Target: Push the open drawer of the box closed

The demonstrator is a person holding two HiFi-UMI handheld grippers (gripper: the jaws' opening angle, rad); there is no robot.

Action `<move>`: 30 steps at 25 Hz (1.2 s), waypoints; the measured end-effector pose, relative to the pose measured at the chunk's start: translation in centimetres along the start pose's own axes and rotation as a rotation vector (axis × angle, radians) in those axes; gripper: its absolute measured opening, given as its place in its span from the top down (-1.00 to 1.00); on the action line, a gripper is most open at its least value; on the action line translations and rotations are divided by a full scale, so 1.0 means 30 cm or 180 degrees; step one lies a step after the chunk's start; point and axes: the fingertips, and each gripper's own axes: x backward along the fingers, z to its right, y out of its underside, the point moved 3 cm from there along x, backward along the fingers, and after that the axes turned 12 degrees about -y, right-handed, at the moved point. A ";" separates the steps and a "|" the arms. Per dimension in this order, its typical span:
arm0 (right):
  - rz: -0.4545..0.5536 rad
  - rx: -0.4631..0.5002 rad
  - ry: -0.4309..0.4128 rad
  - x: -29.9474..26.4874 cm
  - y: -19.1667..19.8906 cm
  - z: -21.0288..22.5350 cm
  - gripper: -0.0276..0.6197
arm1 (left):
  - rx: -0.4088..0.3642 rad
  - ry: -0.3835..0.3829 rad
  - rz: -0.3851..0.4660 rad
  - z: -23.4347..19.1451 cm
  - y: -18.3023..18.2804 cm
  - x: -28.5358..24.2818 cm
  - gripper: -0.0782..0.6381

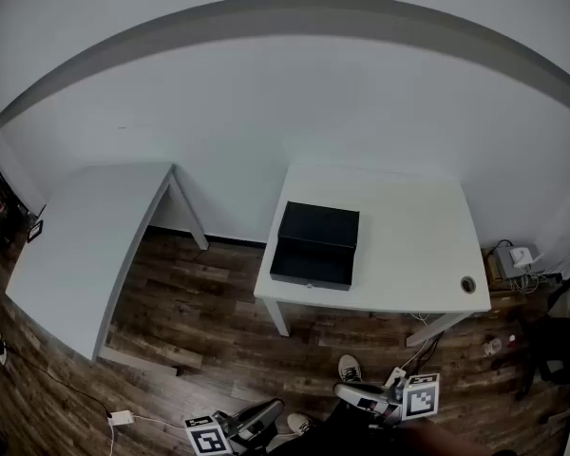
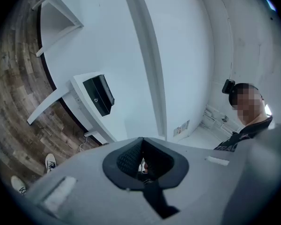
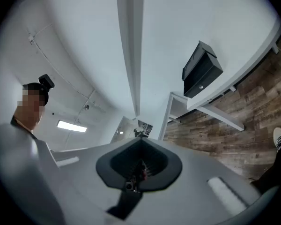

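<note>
The black box [image 1: 315, 243] sits on the white table [image 1: 408, 245], and its open drawer [image 1: 310, 273] sticks out toward the table's front edge. Both grippers hang low near the person's feet, well short of the table. My left gripper [image 1: 258, 416] and my right gripper [image 1: 359, 397] have their jaws together with nothing between them. In the left gripper view the box [image 2: 99, 95] shows small and far beyond the closed jaws of the left gripper [image 2: 143, 139]. The right gripper view also has the box [image 3: 201, 69] far off, past the right gripper [image 3: 139, 140].
A second white table [image 1: 85, 236] stands at the left, with wooden floor [image 1: 199, 293] between the two. Cables and a socket box [image 1: 515, 259] lie on the floor at the right, and a white adapter [image 1: 121, 416] at the lower left. The person's shoe [image 1: 349, 368] is below the table.
</note>
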 end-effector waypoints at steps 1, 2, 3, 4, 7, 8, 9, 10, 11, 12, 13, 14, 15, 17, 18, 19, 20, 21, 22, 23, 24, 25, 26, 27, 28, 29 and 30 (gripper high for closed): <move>0.0000 0.0009 0.0003 0.002 0.000 0.001 0.91 | 0.0000 0.0003 -0.0004 0.000 0.001 -0.002 0.77; 0.0000 0.0017 0.0006 0.004 0.000 0.003 0.91 | 0.0000 0.0004 -0.0009 -0.001 0.001 -0.003 0.77; 0.0001 0.0021 0.0008 0.005 -0.001 0.004 0.91 | -0.0001 0.0005 -0.0013 -0.001 0.002 -0.004 0.77; 0.0002 0.0023 0.0008 0.005 -0.003 0.005 0.91 | -0.0002 0.0003 -0.0018 -0.002 0.001 -0.006 0.77; 0.0003 0.0021 0.0001 0.003 -0.006 0.007 0.91 | 0.0003 -0.0007 -0.0028 -0.005 0.000 -0.009 0.77; 0.0001 0.0018 -0.0002 0.001 -0.006 0.008 0.91 | 0.0005 -0.0011 -0.0031 -0.006 0.000 -0.009 0.77; -0.0003 0.0014 -0.0004 0.000 -0.005 0.009 0.91 | 0.0007 -0.0016 -0.0032 -0.007 0.001 -0.009 0.77; -0.0007 0.0010 -0.0004 -0.001 -0.004 0.009 0.91 | 0.0013 -0.0022 -0.0030 -0.009 0.002 -0.007 0.77; -0.0009 0.0006 -0.0003 -0.001 -0.002 0.010 0.91 | 0.0023 -0.0028 -0.0026 -0.011 0.004 -0.005 0.77; -0.0010 0.0003 -0.0001 0.000 -0.001 0.010 0.91 | 0.0035 -0.0031 -0.0017 -0.012 0.004 -0.004 0.77; -0.0010 0.0004 -0.0003 0.000 -0.002 0.009 0.91 | 0.0044 -0.0031 -0.0006 -0.012 0.004 -0.003 0.77; -0.0010 0.0012 -0.0010 0.000 -0.005 0.007 0.91 | 0.0049 -0.0029 0.0005 -0.012 0.003 -0.003 0.77; -0.0009 0.0033 -0.0022 0.000 -0.011 0.003 0.91 | 0.0049 -0.0026 0.0014 -0.010 0.001 -0.004 0.77; -0.0001 0.0118 -0.0039 0.003 -0.029 -0.007 0.91 | 0.0038 -0.0018 0.0024 -0.008 -0.002 -0.008 0.77; 0.0000 0.0173 -0.0032 0.007 -0.040 -0.011 0.91 | 0.0031 -0.0013 0.0026 -0.007 -0.004 -0.011 0.77; -0.0005 0.0228 -0.0012 0.013 -0.052 -0.014 0.90 | 0.0024 -0.0006 0.0025 -0.005 -0.005 -0.015 0.77; -0.0012 0.0283 0.0015 0.019 -0.065 -0.016 0.90 | 0.0018 0.0004 0.0022 -0.003 -0.005 -0.019 0.77; -0.0016 0.0338 0.0043 0.026 -0.081 -0.017 0.90 | 0.0013 0.0014 0.0015 -0.001 -0.005 -0.024 0.77; -0.0017 0.0398 0.0071 0.033 -0.101 -0.015 0.90 | 0.0012 0.0025 0.0009 -0.001 -0.005 -0.030 0.77; -0.0018 0.0460 0.0100 0.041 -0.126 -0.011 0.90 | 0.0017 0.0033 0.0007 -0.002 -0.005 -0.038 0.77; -0.0021 0.0519 0.0131 0.050 -0.153 -0.005 0.86 | 0.0029 0.0036 0.0014 -0.004 -0.006 -0.046 0.77; -0.0023 0.0566 0.0169 0.061 -0.182 0.004 0.83 | 0.0045 0.0033 0.0030 -0.005 -0.009 -0.053 0.77; -0.0018 0.0602 0.0212 0.073 -0.214 0.014 0.83 | 0.0060 0.0022 0.0056 -0.006 -0.013 -0.059 0.77; -0.0010 0.0634 0.0253 0.084 -0.250 0.024 0.83 | 0.0070 0.0003 0.0086 -0.007 -0.019 -0.064 0.77; -0.0005 0.0668 0.0286 0.093 -0.290 0.033 0.83 | 0.0075 -0.0020 0.0116 -0.007 -0.026 -0.070 0.77; -0.0012 0.0714 0.0318 0.099 -0.333 0.042 0.82 | 0.0082 -0.0044 0.0145 -0.006 -0.033 -0.078 0.77; -0.0044 0.0782 0.0357 0.103 -0.378 0.054 0.80 | 0.0091 -0.0065 0.0170 -0.006 -0.039 -0.088 0.77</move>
